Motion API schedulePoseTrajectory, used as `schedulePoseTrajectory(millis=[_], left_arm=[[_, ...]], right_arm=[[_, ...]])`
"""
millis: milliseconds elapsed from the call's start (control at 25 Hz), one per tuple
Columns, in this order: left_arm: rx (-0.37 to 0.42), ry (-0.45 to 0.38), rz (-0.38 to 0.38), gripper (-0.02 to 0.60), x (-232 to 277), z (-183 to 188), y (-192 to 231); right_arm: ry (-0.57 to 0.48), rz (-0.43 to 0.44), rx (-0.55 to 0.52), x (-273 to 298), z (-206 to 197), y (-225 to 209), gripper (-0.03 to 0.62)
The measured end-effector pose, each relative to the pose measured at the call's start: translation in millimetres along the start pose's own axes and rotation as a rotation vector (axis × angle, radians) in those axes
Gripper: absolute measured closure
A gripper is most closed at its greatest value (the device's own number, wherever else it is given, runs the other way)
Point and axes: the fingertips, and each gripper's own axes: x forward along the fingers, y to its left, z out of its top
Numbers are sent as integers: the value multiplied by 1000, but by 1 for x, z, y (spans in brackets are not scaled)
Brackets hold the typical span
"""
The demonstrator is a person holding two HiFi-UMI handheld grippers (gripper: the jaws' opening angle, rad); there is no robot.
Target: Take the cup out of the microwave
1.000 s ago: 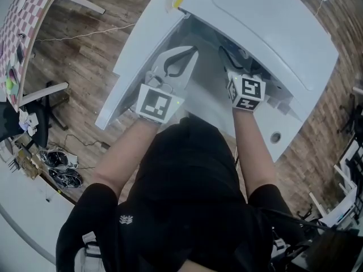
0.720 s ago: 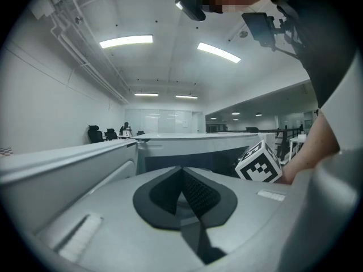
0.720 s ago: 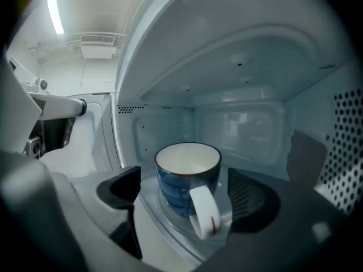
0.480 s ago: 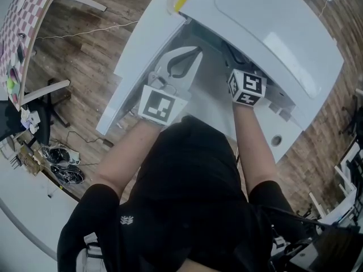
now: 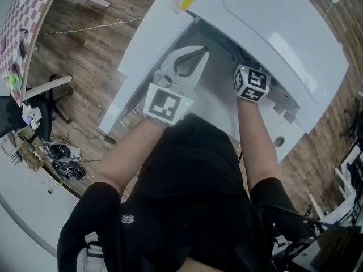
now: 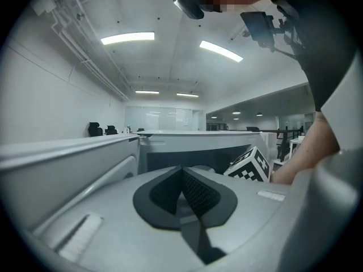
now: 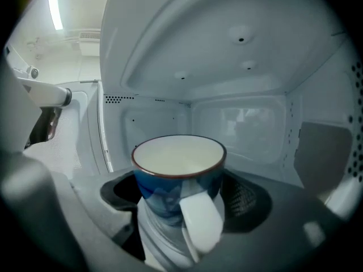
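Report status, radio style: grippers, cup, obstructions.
Left gripper shut, empty, outside. Right gripper inside microwave, jaws closing, cup between them. No obstruction seen.

Left gripper [image 5: 202,50] jaws together, right gripper [image 7: 180,200] jaws closing with cup [image 7: 179,158] between them, forearms extended

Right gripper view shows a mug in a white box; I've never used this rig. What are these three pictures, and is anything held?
No robot arm: a person holds a two-jaw gripper in each hand. The head view looks down on a white microwave with its door open. Each gripper view looks along that gripper's jaws. The right gripper is inside the microwave, jaws closing around a blue cup, apparently not yet pressing it. The left gripper is shut and empty, outside by the door.
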Motion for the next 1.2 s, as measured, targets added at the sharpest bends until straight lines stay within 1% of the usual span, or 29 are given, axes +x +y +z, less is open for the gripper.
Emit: schedulePoseTrajectory(millis=[80,280,520,840,1040,1200], left_arm=[[-2,1,9,580,-1,0,3],[-18,11,17,580,-3,-5,4],[-2,21,25,580,-11,-8,4],[3,6,33,580,-21,3,1],[-2,-4,46,580,-26,15,0],[5,-1,47,580,-33,23,-2]], right_arm=[[2,3,-8,0,0,0,197],[4,13,-11,-1,0,-1,201],[-2,15,11,-8,-2,2,203],[-3,14,10,-20,5,6,203],[-1,32,-6,-33,14,16,203],[5,33,2,-46,16,22,203]])
